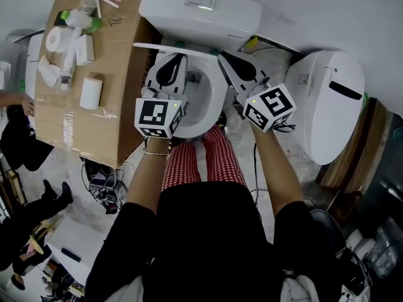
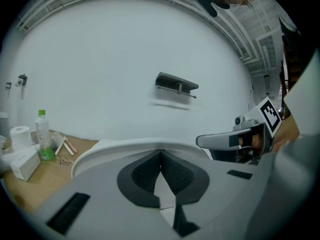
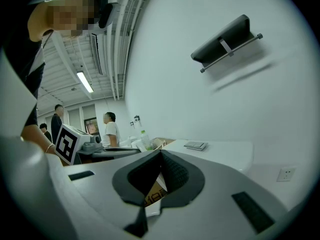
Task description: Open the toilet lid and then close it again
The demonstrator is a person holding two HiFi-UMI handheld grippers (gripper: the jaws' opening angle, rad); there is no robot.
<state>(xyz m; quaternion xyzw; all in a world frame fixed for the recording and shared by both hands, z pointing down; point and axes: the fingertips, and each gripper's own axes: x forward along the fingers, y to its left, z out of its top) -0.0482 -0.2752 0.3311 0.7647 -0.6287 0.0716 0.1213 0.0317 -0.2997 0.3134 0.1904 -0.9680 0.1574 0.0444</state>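
Before the tank (image 1: 201, 8), the lid (image 1: 156, 45) stands upright; left gripper (image 1: 181, 58) and right gripper (image 1: 221, 58) are closed, empty.

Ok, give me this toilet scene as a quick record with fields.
toilet lid: looks raised, bowl uncovered
left claw: shut, tips at the lid's rim
right claw: shut, over the bowl's right side
grip on lid: cannot tell
left of toilet: cardboard box with a toilet roll on it
right of toilet: separate white seat cover
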